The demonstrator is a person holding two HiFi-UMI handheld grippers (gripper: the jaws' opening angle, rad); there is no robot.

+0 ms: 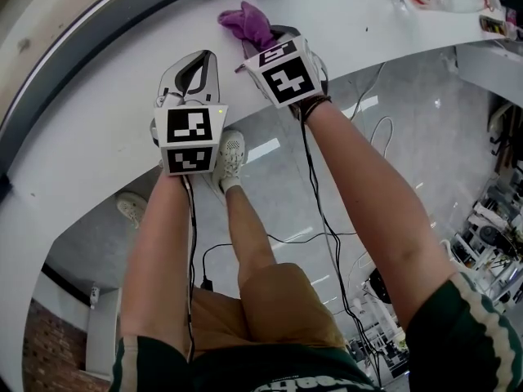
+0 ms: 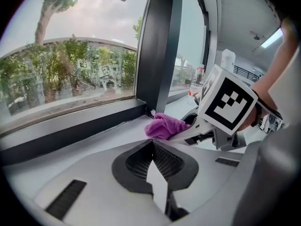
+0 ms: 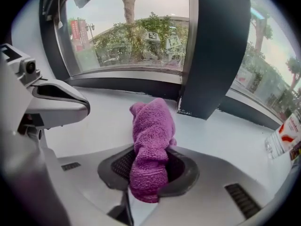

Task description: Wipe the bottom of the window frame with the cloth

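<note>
The cloth [image 3: 151,131], clamped in the closed right gripper [image 3: 146,175], lies on the white sill [image 3: 94,121] near the dark bottom frame [image 3: 122,84], so the wiping seems not yet begun; the left gripper [image 2: 152,147] is closed and empty.

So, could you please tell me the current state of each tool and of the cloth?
left tool: shut, nothing between its jaws
right tool: shut on the cloth
cloth: bunched up, its free end on the sill beside the dark frame upright
</note>
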